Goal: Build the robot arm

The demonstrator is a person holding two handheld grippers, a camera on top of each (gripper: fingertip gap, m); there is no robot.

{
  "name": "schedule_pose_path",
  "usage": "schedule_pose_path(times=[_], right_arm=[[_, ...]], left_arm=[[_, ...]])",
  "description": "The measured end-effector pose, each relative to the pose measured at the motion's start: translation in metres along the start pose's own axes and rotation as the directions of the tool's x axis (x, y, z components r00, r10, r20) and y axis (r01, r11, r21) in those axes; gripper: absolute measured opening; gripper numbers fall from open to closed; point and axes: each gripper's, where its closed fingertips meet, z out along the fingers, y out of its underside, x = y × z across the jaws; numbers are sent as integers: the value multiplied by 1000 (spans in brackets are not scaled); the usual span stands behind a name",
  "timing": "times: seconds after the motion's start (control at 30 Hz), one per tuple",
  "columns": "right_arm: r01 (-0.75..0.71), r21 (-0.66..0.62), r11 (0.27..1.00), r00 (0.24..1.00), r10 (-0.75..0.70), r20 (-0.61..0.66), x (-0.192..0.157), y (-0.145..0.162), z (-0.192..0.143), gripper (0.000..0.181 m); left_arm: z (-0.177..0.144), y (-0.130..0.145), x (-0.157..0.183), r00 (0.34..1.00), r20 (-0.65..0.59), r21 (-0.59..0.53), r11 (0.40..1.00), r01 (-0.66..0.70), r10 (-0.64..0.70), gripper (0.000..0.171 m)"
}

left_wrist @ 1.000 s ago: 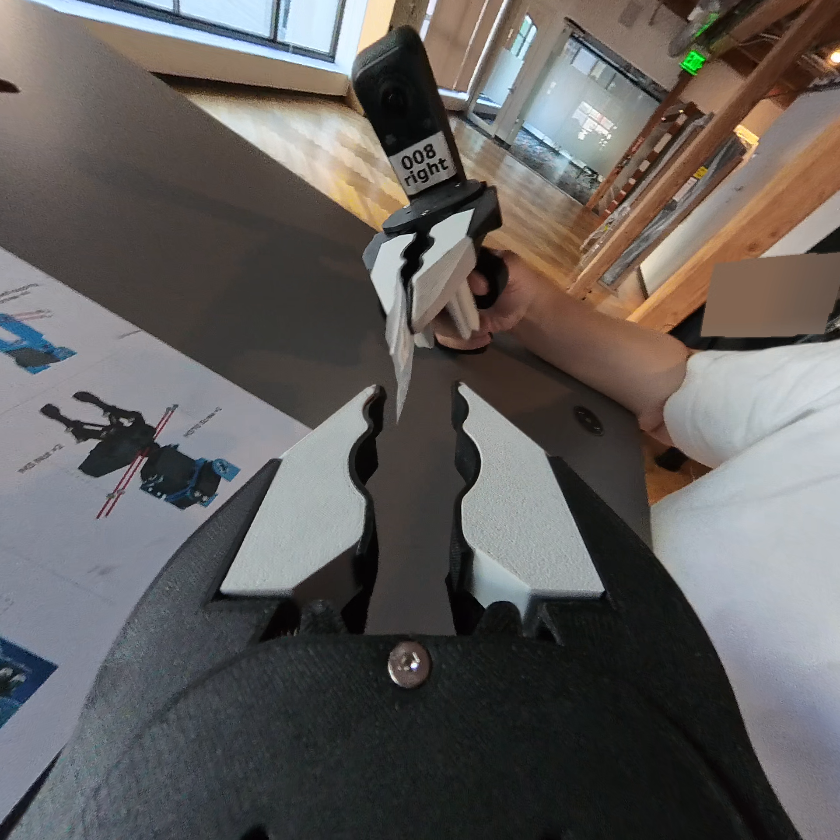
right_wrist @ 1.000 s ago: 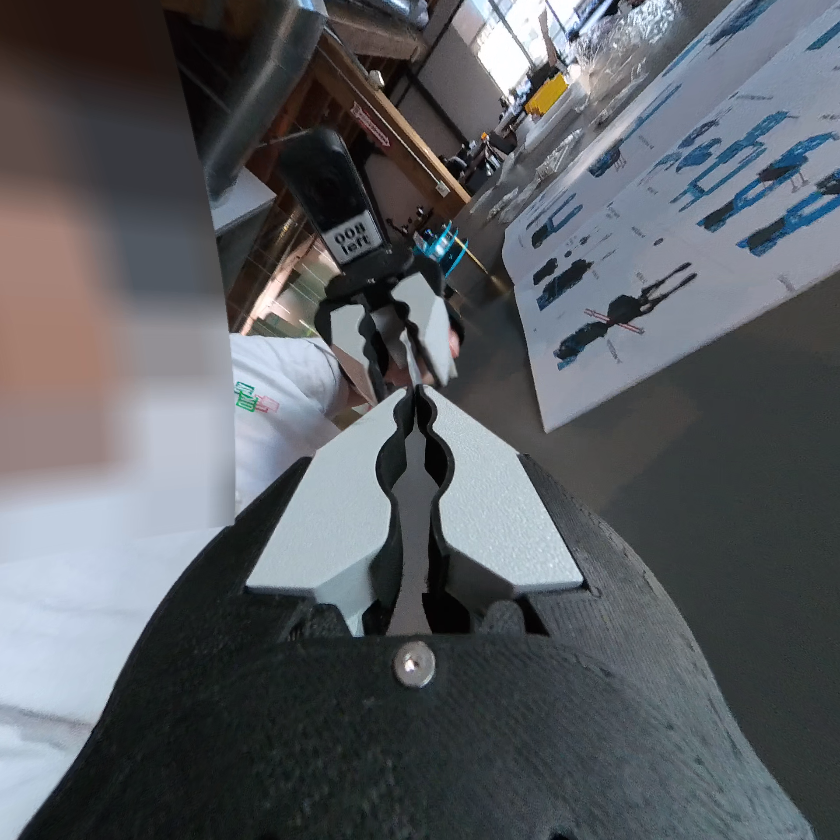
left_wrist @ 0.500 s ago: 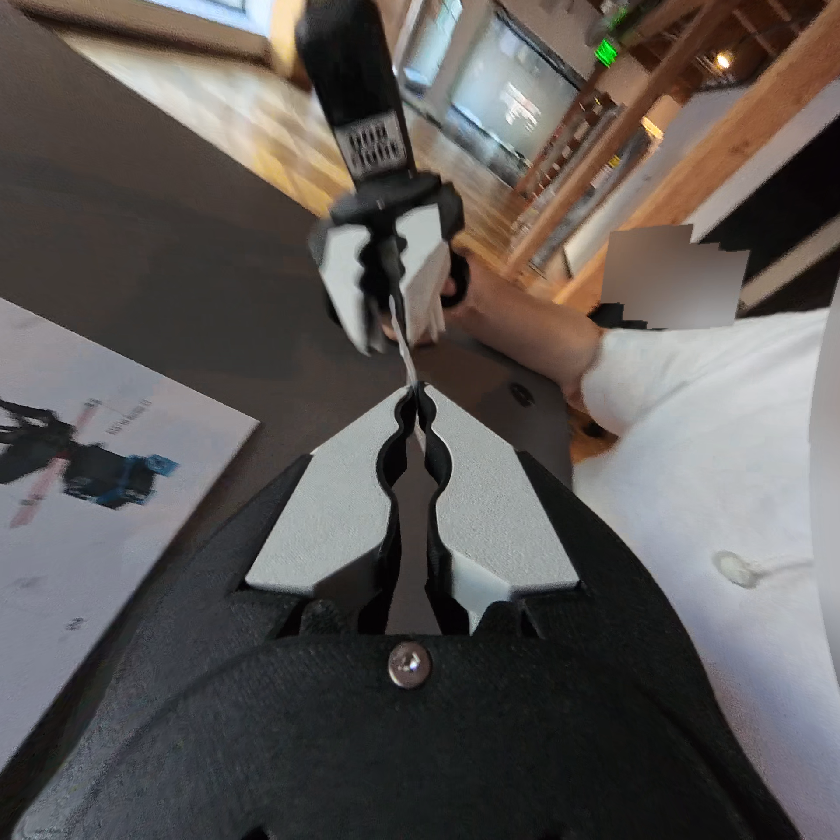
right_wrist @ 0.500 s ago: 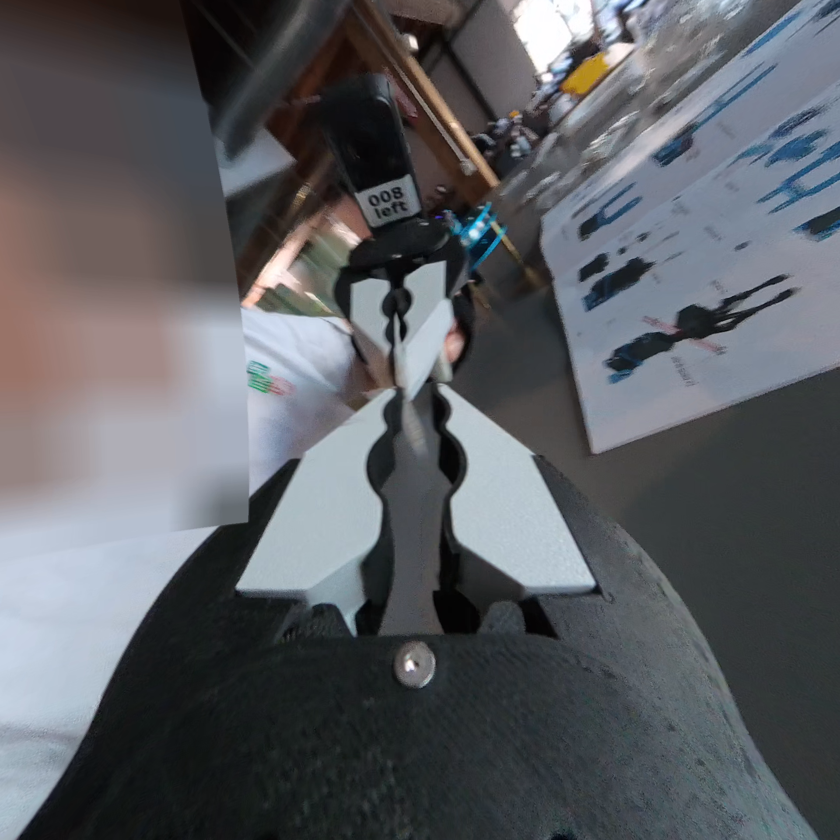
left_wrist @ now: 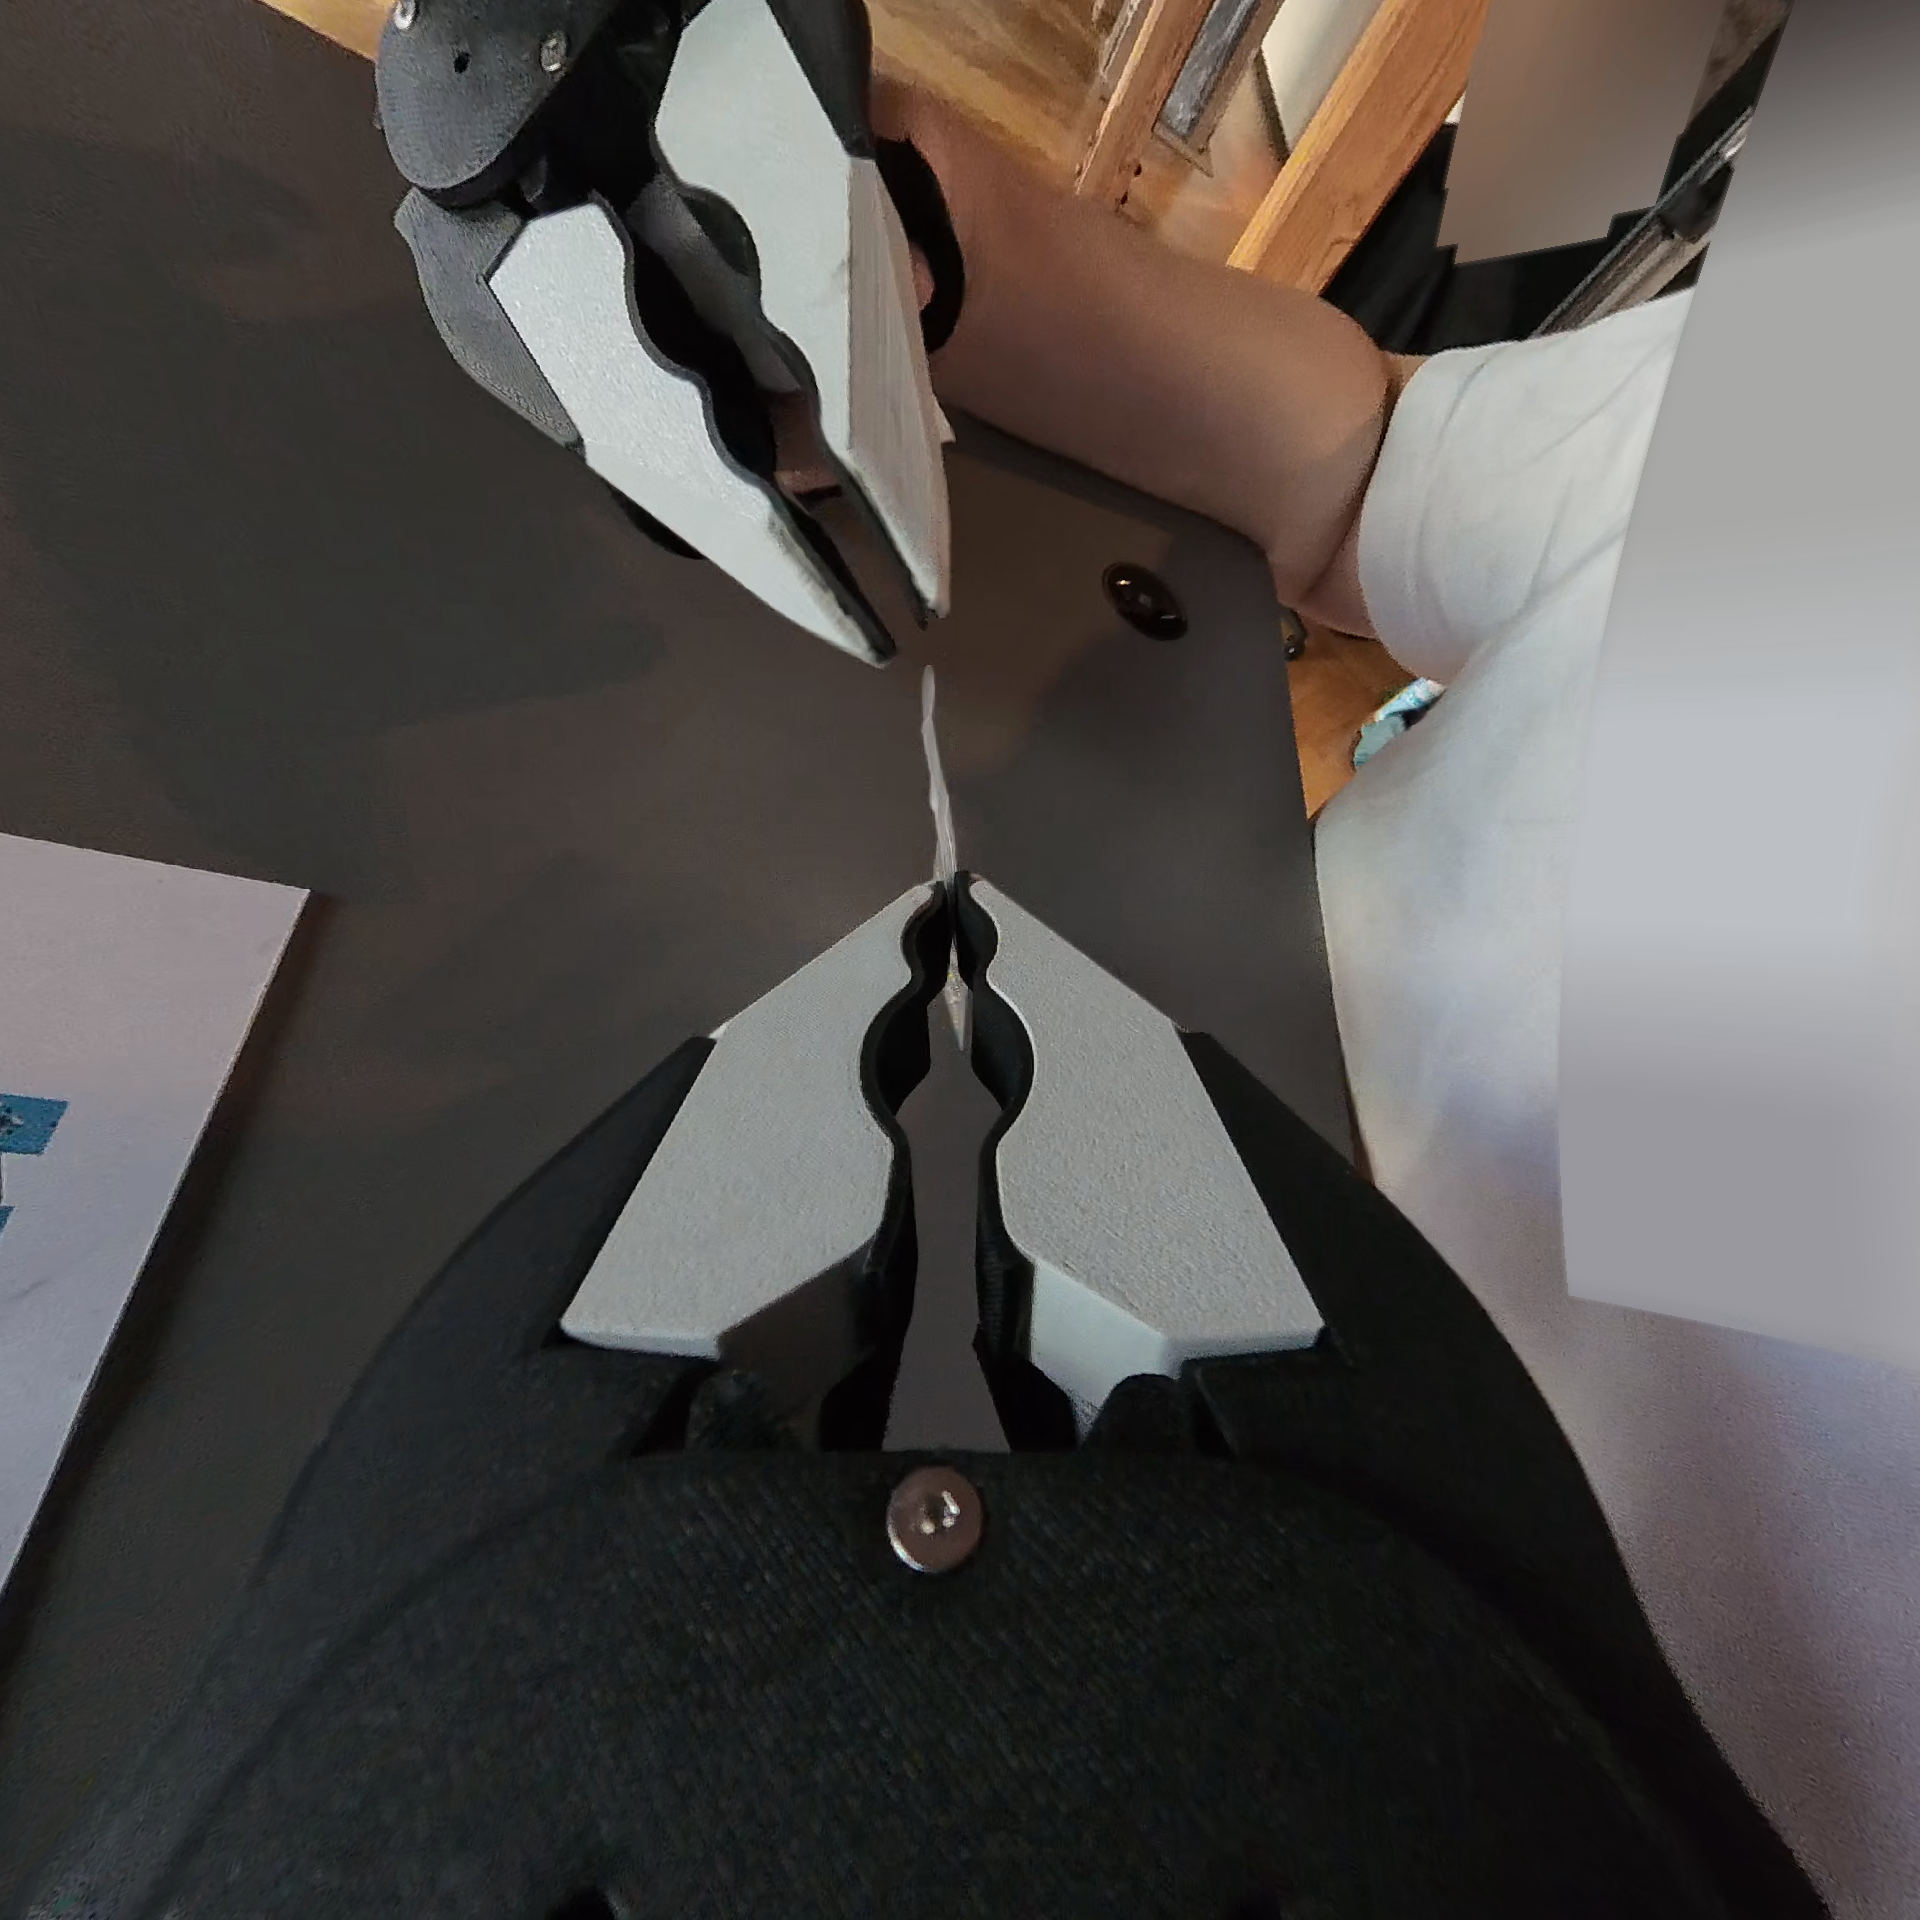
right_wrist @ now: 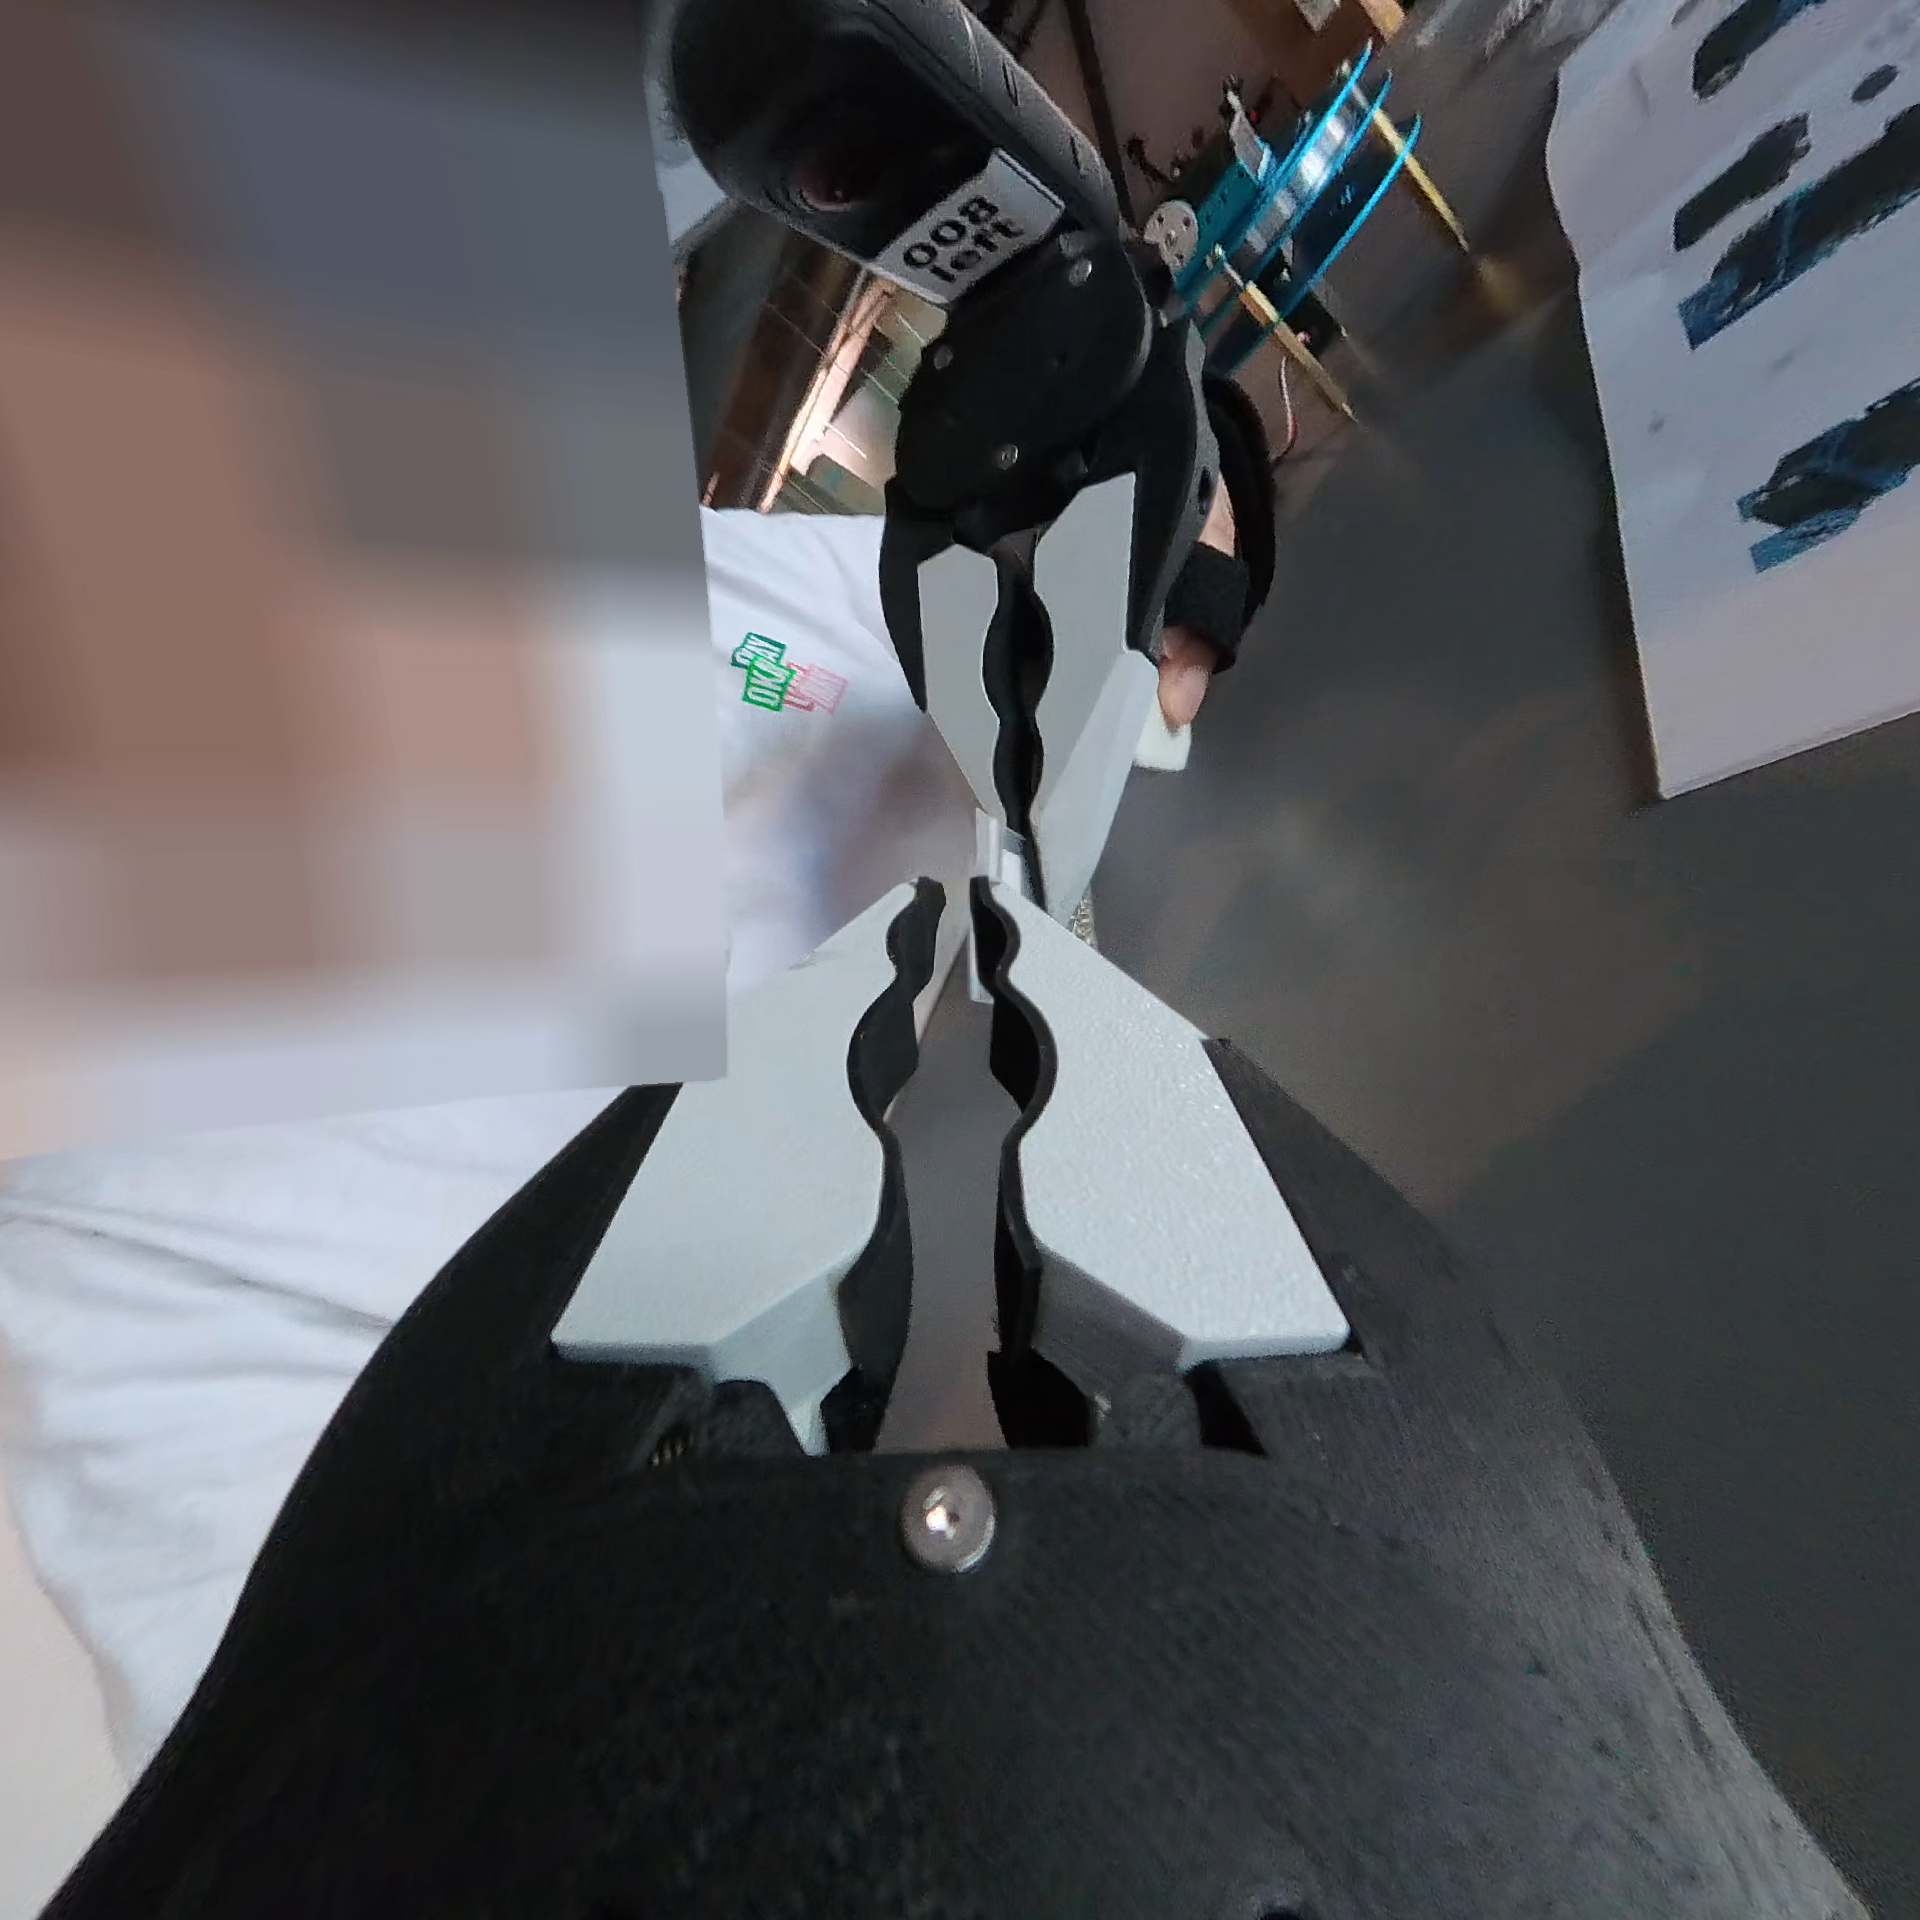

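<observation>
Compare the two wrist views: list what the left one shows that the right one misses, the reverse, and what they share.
Left wrist view only: the left gripper shut on a thin white strip, a wooden floor and a forearm.
Right wrist view only: the right gripper slightly open, and a blue metal frame.
Both: the dark table and the printed white sheet.

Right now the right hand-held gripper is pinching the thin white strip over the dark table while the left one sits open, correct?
Not quite. The left wrist view shows the left hand-held gripper shut on the thin white strip over the dark table. The right hand-held gripper is the one open, as the right wrist view shows.
</observation>
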Motion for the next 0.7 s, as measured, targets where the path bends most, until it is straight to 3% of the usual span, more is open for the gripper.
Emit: schedule_pose_path(times=[0.13, 0.6, 0.7], right_arm=[[29, -51, 998, 998, -32, -55, 6, 7, 5, 12], [49, -93, 994, 993, -58, -99, 14, 9, 9, 0], [86, -70, 994, 986, -96, -137, 18, 3, 7, 0]], left_arm=[[3, 4, -4, 1000, 10, -22, 1000, -3, 3, 0], [1, 3, -7, 1000, 24, -17, 1000, -7, 7, 0], [-3, -1, -21, 994, 108, 13, 1000, 2, -3, 1]])
